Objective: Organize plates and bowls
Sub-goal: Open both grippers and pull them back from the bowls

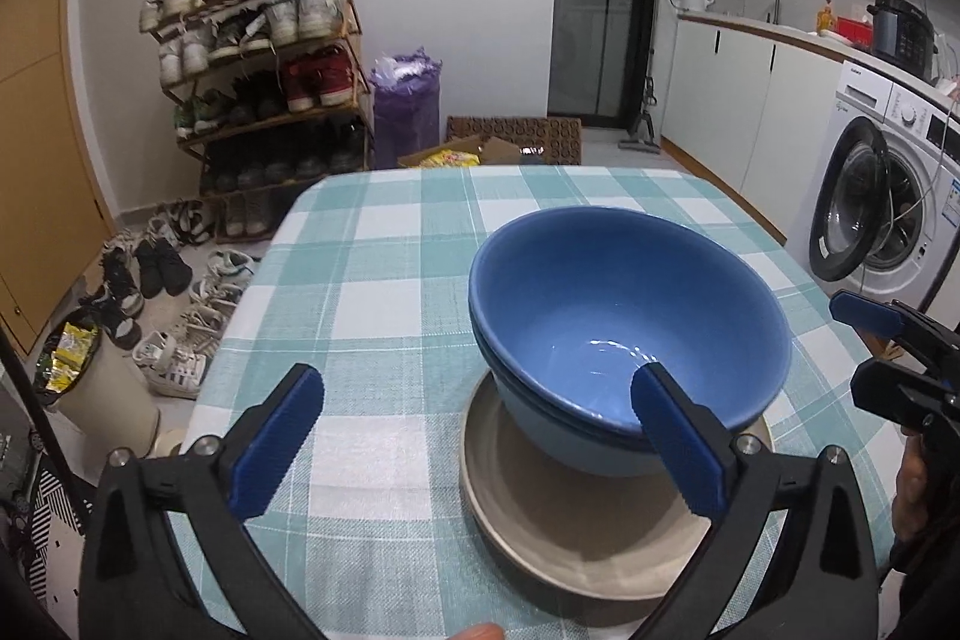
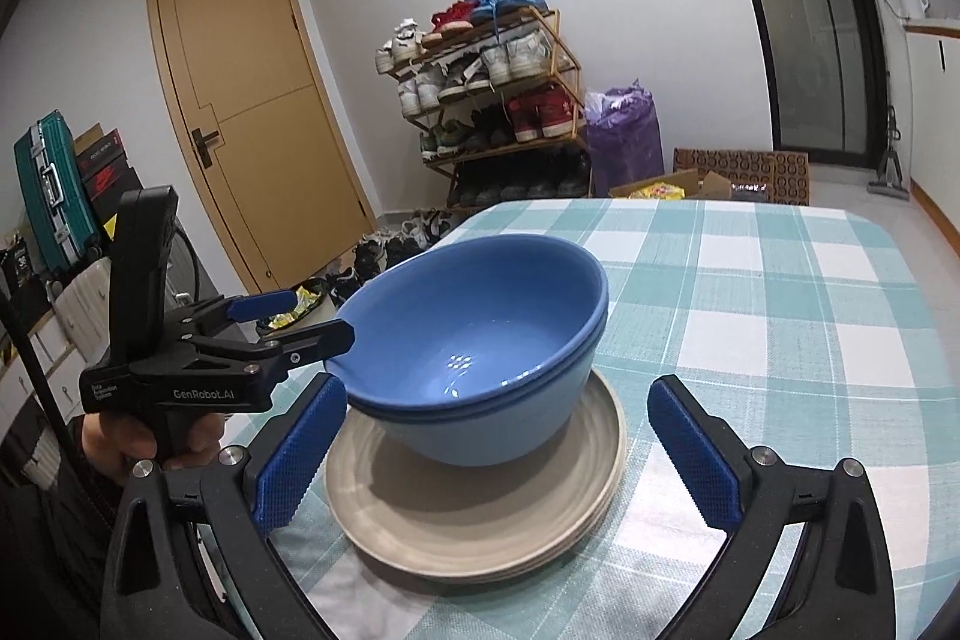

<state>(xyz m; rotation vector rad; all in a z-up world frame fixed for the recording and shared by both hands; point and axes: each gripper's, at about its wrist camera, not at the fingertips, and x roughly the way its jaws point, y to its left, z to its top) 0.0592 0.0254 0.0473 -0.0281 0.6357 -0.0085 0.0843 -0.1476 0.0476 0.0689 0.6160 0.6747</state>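
Both tongs, left tongs [image 1: 480,442] and right tongs [image 2: 498,454], are gaping wide, gripping nothing. Blue bowls [image 2: 480,328] are sitting off-centre, left of middle, on plates [image 2: 480,520]. A knock risks tipping them

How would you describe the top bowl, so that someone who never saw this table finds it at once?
Look at the table with the teal and white checked cloth; a stack of beige plates lies on it. Two nested blue bowls stand on the plates. The top bowl is the darker blue one, sitting inside the paler lower bowl.
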